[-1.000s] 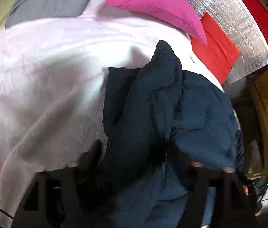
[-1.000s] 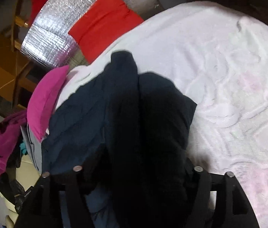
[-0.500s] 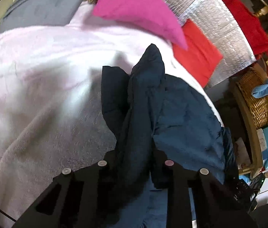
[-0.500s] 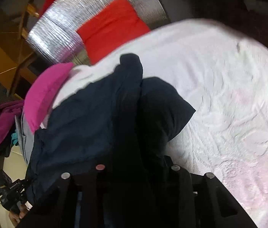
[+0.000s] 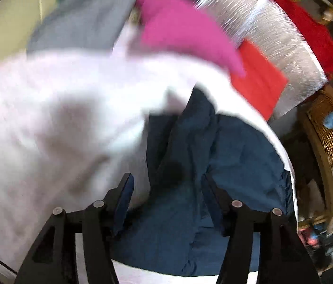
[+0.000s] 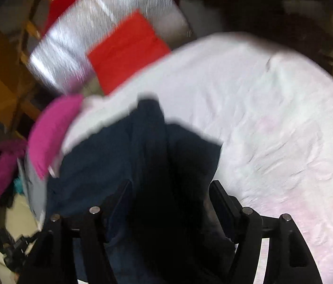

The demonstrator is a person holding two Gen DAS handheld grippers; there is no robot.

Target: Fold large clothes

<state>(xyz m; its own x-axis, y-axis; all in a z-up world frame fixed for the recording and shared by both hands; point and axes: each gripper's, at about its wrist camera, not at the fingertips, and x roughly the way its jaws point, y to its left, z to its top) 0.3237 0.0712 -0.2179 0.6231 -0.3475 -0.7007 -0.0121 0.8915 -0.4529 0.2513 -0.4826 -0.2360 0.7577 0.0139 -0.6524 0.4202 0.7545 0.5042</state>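
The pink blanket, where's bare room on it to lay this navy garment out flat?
Bare pink blanket spreads right of the navy garment in the right wrist view, left of it in the left wrist view. Crowded along the head: magenta pillow, red cushion, grey cloth.

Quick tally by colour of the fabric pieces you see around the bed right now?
Navy: 1, the garment
Pale pink: 1, the blanket
Magenta: 1, the pillow
Red: 1, the folded cloth
Grey: 1, the cloth
Total: 5
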